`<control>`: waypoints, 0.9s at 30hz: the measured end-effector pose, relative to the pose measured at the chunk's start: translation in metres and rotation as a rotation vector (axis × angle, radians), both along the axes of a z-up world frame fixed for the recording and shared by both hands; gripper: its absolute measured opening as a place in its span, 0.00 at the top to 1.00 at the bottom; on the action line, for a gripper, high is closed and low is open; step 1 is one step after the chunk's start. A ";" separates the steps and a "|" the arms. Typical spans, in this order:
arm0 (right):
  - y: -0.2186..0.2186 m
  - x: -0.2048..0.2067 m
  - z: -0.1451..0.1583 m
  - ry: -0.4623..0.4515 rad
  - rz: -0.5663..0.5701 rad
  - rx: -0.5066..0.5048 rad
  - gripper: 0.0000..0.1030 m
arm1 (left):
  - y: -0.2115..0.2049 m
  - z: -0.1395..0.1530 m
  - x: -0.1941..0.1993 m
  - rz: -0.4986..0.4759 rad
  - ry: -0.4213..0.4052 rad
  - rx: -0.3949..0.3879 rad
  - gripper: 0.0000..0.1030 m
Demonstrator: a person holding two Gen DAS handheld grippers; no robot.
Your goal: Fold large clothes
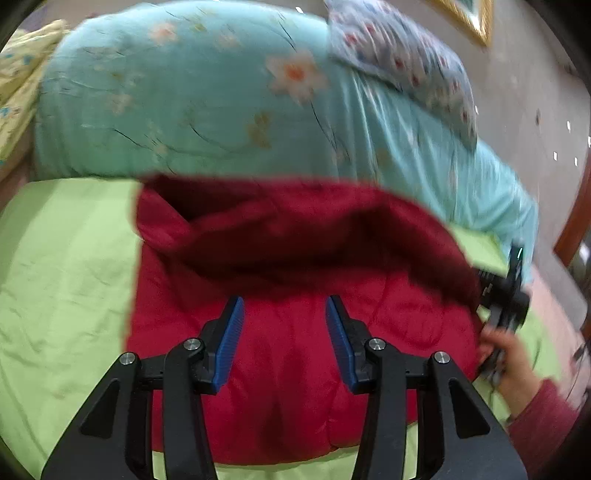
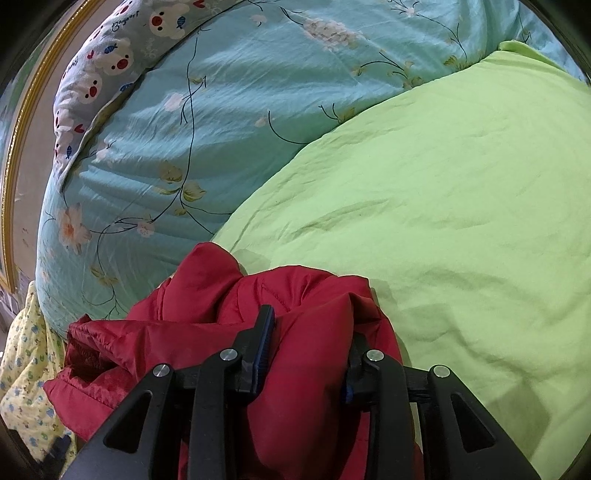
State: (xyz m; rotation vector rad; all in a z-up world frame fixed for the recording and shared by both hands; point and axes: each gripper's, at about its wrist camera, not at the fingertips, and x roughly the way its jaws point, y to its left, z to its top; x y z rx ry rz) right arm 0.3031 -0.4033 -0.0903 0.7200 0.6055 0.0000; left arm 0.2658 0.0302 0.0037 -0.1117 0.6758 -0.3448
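Observation:
A red padded jacket (image 1: 295, 332) lies on a light green bedsheet (image 1: 62, 280), with a fold raised across its far part. My left gripper (image 1: 284, 332) is open, hovering over the jacket's middle, holding nothing. My right gripper (image 2: 310, 350) is shut on a bunched part of the red jacket (image 2: 295, 332) and lifts it over the green sheet (image 2: 461, 221). In the left wrist view the right gripper (image 1: 502, 299) and the hand holding it show at the jacket's right edge.
A rolled teal floral quilt (image 1: 192, 92) lies along the far side of the bed, also in the right wrist view (image 2: 166, 129). A patterned pillow (image 1: 406, 62) rests on it. A yellow printed cloth (image 2: 26, 369) sits at the left. A wall with a gold-framed picture (image 1: 476, 18) stands behind.

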 end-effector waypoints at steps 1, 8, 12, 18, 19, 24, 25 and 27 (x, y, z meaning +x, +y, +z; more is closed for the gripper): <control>0.000 0.000 0.001 -0.001 0.001 0.001 0.70 | -0.008 -0.011 0.007 -0.004 0.027 0.011 0.58; -0.001 -0.015 0.027 0.043 0.025 -0.005 0.52 | -0.026 -0.043 0.051 0.083 0.080 0.090 0.56; 0.003 -0.057 0.069 -0.089 -0.008 -0.072 0.31 | -0.032 -0.045 0.064 0.111 0.078 0.115 0.56; 0.064 -0.062 0.089 -0.078 0.220 -0.319 0.25 | -0.037 -0.046 0.066 0.126 0.079 0.127 0.56; 0.075 -0.055 0.085 -0.052 0.265 -0.356 0.25 | -0.038 -0.046 0.067 0.126 0.080 0.130 0.56; 0.105 -0.012 0.048 0.112 0.390 -0.450 0.26 | -0.035 -0.042 0.069 0.117 0.090 0.153 0.55; 0.103 -0.004 0.042 0.131 0.386 -0.452 0.26 | -0.033 -0.041 0.073 0.120 0.094 0.154 0.54; 0.098 0.009 0.037 0.162 0.362 -0.470 0.24 | -0.029 -0.040 0.082 0.134 0.103 0.149 0.54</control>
